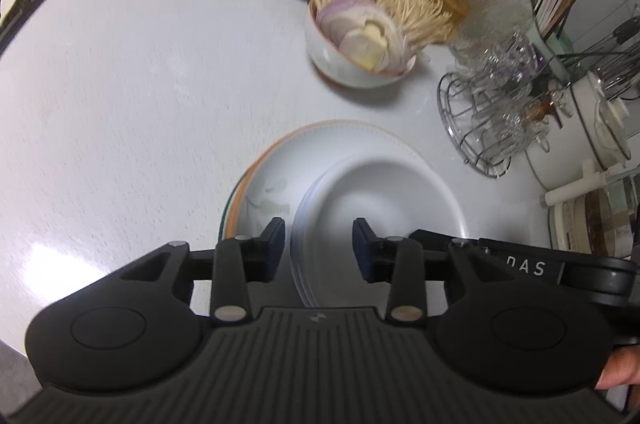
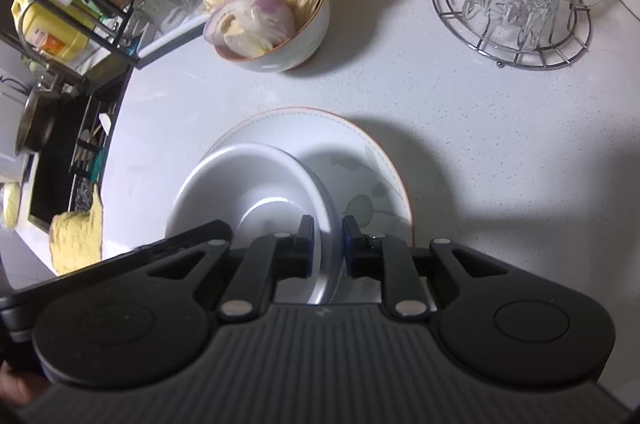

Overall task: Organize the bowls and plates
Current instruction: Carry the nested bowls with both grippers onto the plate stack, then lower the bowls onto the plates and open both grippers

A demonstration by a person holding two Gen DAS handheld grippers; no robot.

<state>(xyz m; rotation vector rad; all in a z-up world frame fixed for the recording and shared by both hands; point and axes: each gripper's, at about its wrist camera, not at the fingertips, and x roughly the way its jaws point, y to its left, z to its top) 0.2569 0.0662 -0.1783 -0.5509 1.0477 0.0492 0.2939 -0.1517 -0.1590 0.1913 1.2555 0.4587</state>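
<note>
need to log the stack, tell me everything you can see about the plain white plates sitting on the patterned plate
The plain white plates look like glossy ceramic, round, with a wide rim around a sunken centre; layered edges show several are stacked. They rest off-centre on a larger patterned plate with an orange rim and leaf print, on the white counter. The right gripper is shut on their rim. The left gripper straddles the opposite edge, its pads clear of it.

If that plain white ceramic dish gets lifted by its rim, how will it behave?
The plain white ceramic dish looks rigid and glazed, so probably slippery in a rim-only pinch by the right tongs. It sits off-centre on the floral plate, so it may tilt or scrape. Likely breakable if dropped on the white counter.
</note>
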